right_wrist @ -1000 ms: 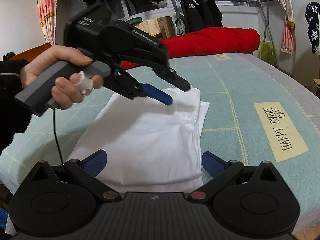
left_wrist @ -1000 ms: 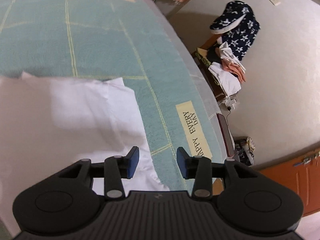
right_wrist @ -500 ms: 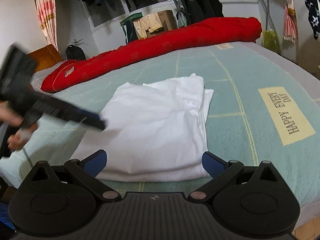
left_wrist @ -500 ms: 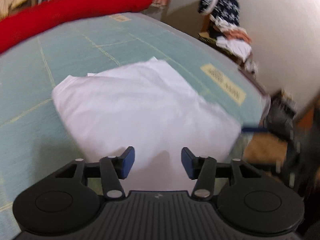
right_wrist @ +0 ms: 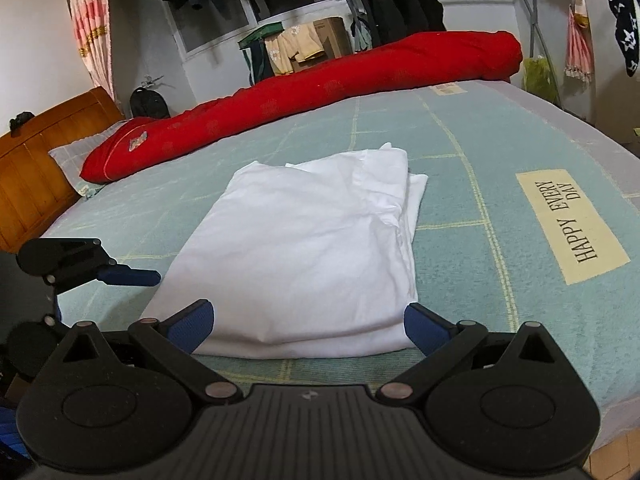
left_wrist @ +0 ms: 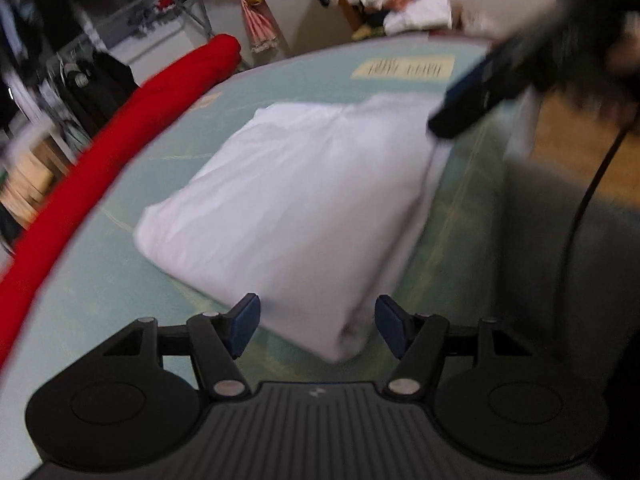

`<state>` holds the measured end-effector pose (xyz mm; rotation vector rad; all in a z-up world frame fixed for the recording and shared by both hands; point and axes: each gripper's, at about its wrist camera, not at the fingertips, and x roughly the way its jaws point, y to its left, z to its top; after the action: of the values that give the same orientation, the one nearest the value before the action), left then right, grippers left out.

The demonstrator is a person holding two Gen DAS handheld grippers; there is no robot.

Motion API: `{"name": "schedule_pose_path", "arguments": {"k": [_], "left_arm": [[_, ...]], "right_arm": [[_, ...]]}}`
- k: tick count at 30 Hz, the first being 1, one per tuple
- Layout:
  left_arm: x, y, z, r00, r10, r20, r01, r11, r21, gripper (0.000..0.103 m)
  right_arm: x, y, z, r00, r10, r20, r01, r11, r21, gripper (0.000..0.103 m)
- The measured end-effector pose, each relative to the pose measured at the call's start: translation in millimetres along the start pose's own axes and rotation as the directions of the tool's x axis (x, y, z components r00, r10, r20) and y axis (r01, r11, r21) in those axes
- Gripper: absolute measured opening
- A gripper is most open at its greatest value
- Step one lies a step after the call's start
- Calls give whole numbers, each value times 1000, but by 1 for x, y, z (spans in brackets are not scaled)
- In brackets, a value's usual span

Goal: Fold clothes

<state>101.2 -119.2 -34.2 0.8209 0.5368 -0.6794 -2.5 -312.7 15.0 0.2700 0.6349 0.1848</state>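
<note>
A folded white cotton garment [right_wrist: 312, 248] lies flat in the middle of a pale green bedspread with thin yellow grid lines [right_wrist: 460, 128], its layered edges stacked toward the far right corner. From the right wrist view the fold reads cleanly: crisp creases, a smaller flap peeking out along the right side, and the near edge lying between the blue pads of the right gripper [right_wrist: 310, 328], whose jaws stand wide apart with nothing pressed between them. The left wrist view, blurred, sees the same garment [left_wrist: 304, 200] from its other side, with one rounded folded corner sitting in the gap of the left gripper [left_wrist: 316, 322]; its jaws have just been opening and the pads do not press the cloth. Only the right view shows the left gripper from outside [right_wrist: 132, 278], low at the left edge of the bed, just beside the garment. Only the left view shows the right gripper's dark finger [left_wrist: 472, 100] over the garment's far corner. Beyond lie a long red rolled quilt [right_wrist: 320, 88], a cream label reading HAPPY EVERY DAY [right_wrist: 572, 220], a wooden headboard [right_wrist: 32, 176] and hanging dark jackets [right_wrist: 396, 8].
</note>
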Motion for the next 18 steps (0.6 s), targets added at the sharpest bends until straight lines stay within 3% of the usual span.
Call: {"name": "schedule_pose_path", "arguments": {"k": [5,8,15,18], "left_arm": [[-3,11,-12,1000,7,-13,-7,999,-32,68],[-8,24,-18,999,-37,-21,34,990,-138,68],[-23,25,-2,997,-48,66,53,996,-73,69],[-21,44,9,992,-68,109,85,984,-154,69]], "right_arm": [[-1,0,0,1000,-4,-1,4,1000,-1,103],[-1,0,-1,1000,-4,-5,4,1000,-2,103],[1,0,-1,1000,-2,-11,2,1000,3,103],[0,1,0,1000,-1,-7,1,1000,1,103]]}}
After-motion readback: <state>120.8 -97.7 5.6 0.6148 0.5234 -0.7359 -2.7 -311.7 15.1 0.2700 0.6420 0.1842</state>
